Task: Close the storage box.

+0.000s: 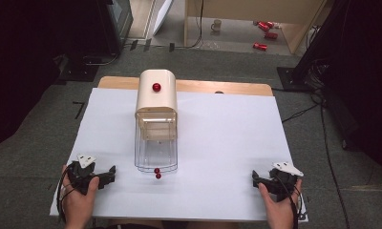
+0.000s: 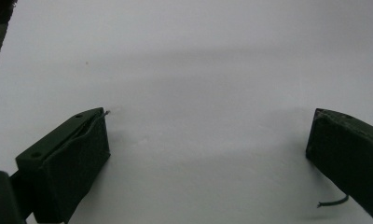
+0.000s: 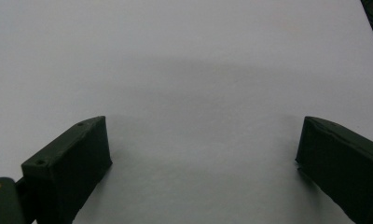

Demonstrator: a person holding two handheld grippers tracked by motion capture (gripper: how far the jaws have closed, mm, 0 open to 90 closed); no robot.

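A cream bread-bin-like box [image 1: 156, 97] with a red knob [image 1: 156, 87] on top stands at the back middle of the white table [image 1: 227, 129]. Its clear door [image 1: 155, 151] lies folded down in front, with a red knob [image 1: 157, 173] at its near edge. My left gripper [image 1: 113, 172] rests near the front left, open, its jaws wide apart over bare white surface [image 2: 198, 140]. Near the front right my right gripper [image 1: 254, 178] is open too, nothing between its jaws [image 3: 203, 140]. Both point inward toward the table's middle.
A wooden board edge [image 1: 227, 88] runs behind the white sheet. Beyond the table lie grey carpet, a mug [image 1: 217, 25] and red cans [image 1: 265, 33] on the floor, dark equipment and cables at both sides.
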